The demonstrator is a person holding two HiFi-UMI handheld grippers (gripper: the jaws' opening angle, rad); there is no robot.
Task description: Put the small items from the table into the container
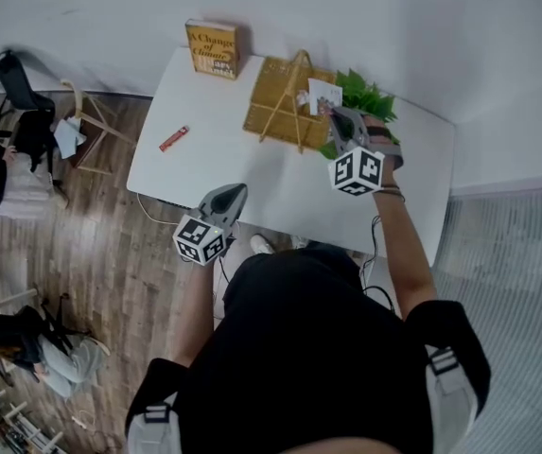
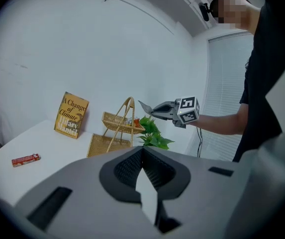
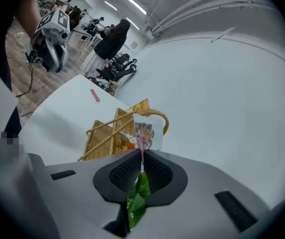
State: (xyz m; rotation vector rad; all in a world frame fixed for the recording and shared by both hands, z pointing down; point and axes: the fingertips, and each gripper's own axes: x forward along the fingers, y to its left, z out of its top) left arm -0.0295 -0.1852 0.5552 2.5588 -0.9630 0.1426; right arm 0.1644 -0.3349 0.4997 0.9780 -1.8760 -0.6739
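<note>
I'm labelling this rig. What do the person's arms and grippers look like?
The left gripper and right gripper are grey, beak-shaped shells tapering to a point, with black ribbed pads. Each carries a white cube with black square markers. The person wears a black short-sleeved top and a dark band on the right wrist.

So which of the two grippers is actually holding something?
The right gripper, by the basket: its jaws pinch a small packet. The left gripper has nothing between its jaws.
</note>
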